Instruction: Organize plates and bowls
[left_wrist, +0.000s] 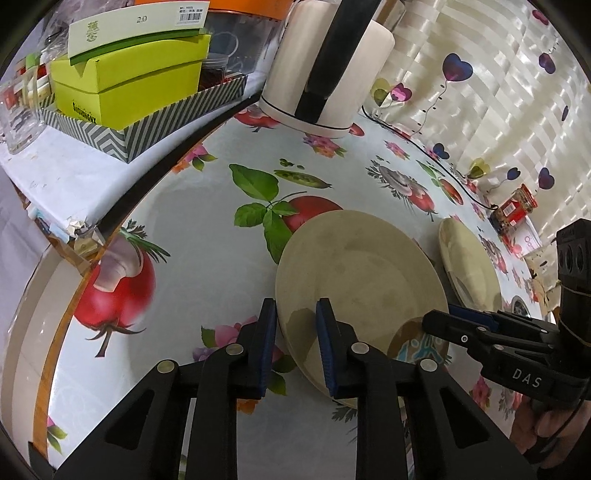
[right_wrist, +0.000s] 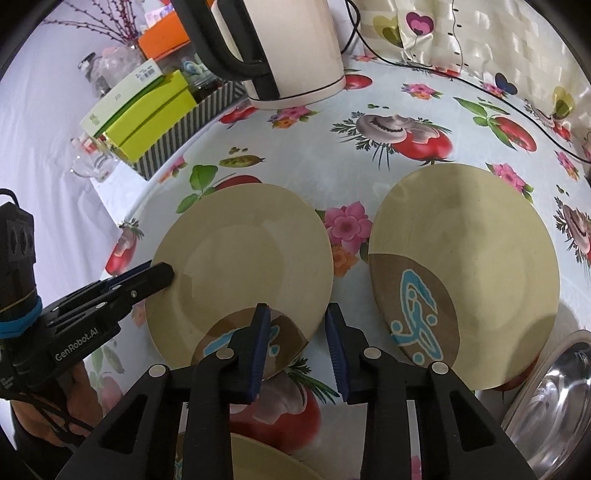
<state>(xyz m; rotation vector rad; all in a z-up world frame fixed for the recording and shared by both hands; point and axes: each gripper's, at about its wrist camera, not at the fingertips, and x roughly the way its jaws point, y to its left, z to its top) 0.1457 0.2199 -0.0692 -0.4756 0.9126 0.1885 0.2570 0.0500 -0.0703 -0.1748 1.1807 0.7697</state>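
Observation:
Two beige plates with a brown-and-blue patch lie side by side on the flowered tablecloth. The left plate (right_wrist: 240, 258) also shows in the left wrist view (left_wrist: 362, 273). My left gripper (left_wrist: 295, 317) is open, its fingers astride that plate's left rim. My right gripper (right_wrist: 297, 317) is open at that plate's near right edge, one finger over the brown patch; it also shows in the left wrist view (left_wrist: 458, 321). The right plate (right_wrist: 472, 258) lies apart; it also shows in the left wrist view (left_wrist: 469, 266). A steel bowl (right_wrist: 554, 398) sits at the lower right. Another beige plate's rim (right_wrist: 258, 458) shows under the right gripper.
A white kettle (right_wrist: 288, 48) with a black handle stands at the back, its cord running along the table's far edge. A striped tray with green boxes (left_wrist: 129, 88) sits on a side surface to the left. A red jar (left_wrist: 513, 210) stands near the curtain.

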